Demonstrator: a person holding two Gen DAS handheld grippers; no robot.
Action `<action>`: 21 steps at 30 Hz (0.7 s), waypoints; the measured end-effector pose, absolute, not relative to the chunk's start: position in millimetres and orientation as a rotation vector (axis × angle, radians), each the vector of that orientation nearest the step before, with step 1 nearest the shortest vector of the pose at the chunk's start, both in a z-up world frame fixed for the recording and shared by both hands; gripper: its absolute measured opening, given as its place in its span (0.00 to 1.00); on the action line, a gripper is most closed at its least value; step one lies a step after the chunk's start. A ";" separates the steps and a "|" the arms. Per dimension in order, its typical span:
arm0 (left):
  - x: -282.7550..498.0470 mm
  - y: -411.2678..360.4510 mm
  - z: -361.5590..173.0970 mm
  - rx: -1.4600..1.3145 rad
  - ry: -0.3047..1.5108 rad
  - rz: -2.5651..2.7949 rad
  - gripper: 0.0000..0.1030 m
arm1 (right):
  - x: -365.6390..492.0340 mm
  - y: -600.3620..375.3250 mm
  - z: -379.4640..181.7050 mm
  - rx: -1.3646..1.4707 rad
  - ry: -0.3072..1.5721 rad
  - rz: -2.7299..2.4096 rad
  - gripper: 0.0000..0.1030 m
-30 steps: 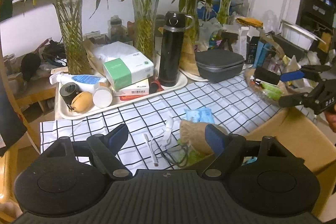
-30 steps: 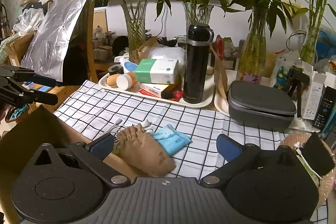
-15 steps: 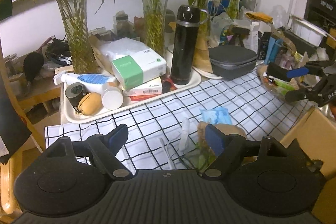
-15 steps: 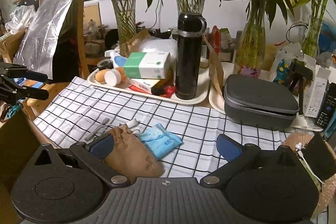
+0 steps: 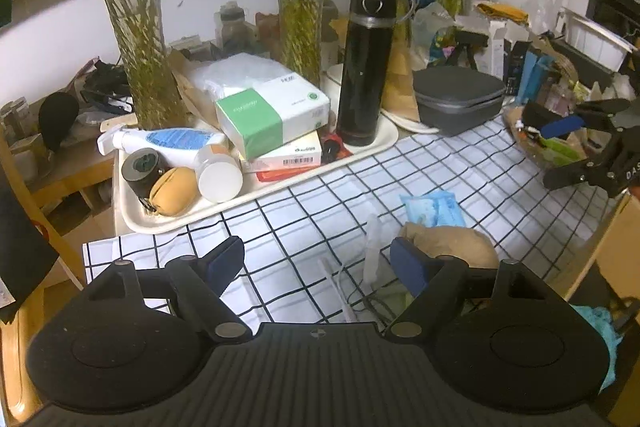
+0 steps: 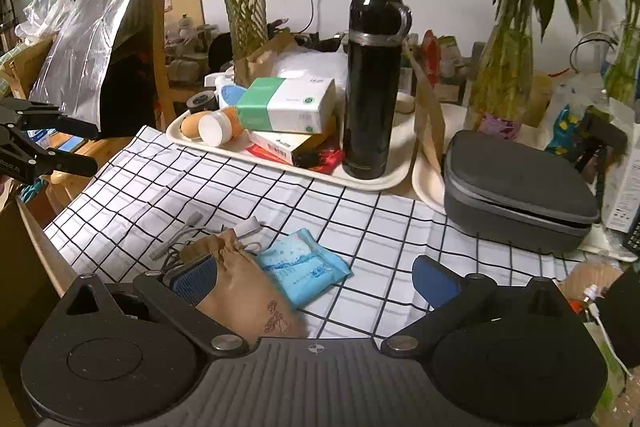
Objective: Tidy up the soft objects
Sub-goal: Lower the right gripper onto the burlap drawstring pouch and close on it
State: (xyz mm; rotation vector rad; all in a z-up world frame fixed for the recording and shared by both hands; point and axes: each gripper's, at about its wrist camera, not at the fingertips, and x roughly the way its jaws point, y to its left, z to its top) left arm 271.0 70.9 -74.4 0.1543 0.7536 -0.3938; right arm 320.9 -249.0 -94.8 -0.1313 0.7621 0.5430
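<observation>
Both the left gripper [image 5: 318,261] and the right gripper [image 6: 314,273] stood wide and empty above the tabletop [image 6: 168,183], apparently to take the brown pouch [image 6: 244,291] and blue packet [image 6: 302,269].

A brown cloth drawstring pouch [image 6: 240,287] lies on its side on the checked cloth [image 6: 168,187] that covers the bench. Its gathered neck points away from the right jaws and its body runs back under them, just beside the inner face of their left-hand blue pad. A small dark flower print shows near its lower end. Seen from the left jaws, the pouch [image 5: 452,243] sits just beyond their right-hand pad. A light blue soft packet [image 6: 300,267] lies flat, touching the pouch's far side, between the right jaws' two pads. A tangle of white and dark cables [image 6: 188,239] lies by the pouch's neck.
</observation>
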 end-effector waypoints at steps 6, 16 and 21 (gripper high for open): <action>284.1 74.1 -86.0 0.146 0.792 -0.405 0.78 | 339.0 -242.0 -111.6 -0.139 0.824 0.623 1.00; 300.2 79.1 -104.2 0.137 0.857 -0.399 0.78 | 363.2 -217.4 -139.4 -0.149 0.922 0.789 1.00; 307.1 81.9 -113.5 0.129 0.893 -0.405 0.78 | 371.0 -192.2 -149.4 -0.185 0.950 0.894 0.98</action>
